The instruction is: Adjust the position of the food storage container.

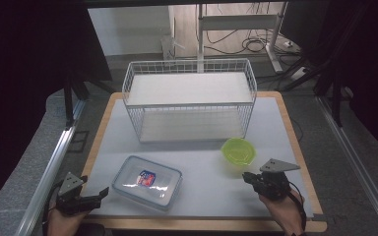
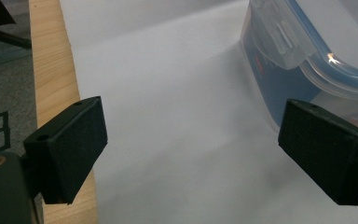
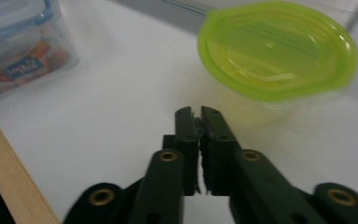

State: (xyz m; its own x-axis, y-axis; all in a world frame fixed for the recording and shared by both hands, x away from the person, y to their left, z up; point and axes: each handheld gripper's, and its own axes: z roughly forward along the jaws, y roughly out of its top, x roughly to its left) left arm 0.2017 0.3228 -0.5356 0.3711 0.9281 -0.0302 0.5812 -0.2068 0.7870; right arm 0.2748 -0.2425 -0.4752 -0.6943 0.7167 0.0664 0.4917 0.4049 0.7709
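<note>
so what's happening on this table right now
A person holds a gripper in each hand at the near edge of a white-topped table. The right gripper, shut on nothing, points at a lime-green lidded bowl. The left gripper is open beside a clear lidded container, not touching it. A white wire basket stands behind.

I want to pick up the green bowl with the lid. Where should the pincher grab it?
Probably the green bowl's rim, from the near side where the right gripper sits shut: the lid's lip sticks out past the narrower body, and it stands upright.
</note>
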